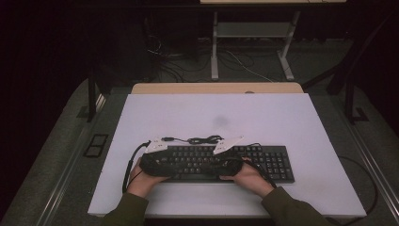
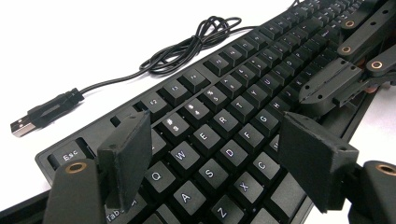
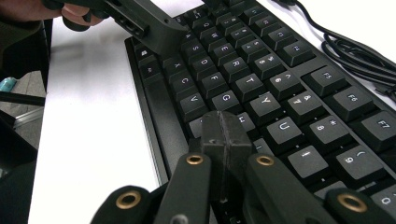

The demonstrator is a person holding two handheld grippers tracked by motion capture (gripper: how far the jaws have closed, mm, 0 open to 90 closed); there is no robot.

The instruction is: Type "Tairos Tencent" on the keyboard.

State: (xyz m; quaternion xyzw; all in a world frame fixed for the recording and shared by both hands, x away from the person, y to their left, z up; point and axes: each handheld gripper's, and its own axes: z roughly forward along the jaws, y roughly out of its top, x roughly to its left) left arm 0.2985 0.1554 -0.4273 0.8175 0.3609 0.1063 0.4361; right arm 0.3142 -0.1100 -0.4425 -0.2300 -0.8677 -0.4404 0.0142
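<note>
Keyboard (image 1: 226,162), black plastic with a loose USB cable (image 2: 154,60), lies along the white table's (image 1: 291,117) near edge, typing apparently underway: left claw (image 2: 224,151) open and empty above the letters, right claw (image 3: 225,135) pinched shut by H

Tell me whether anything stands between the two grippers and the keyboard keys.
Nothing visible does. The right gripper, jaws shut, sits right over the keyboard near the H key. The left gripper, jaws open, hangs over the W, S and D keys. The cable lies behind the keyboard, clear of both.
</note>
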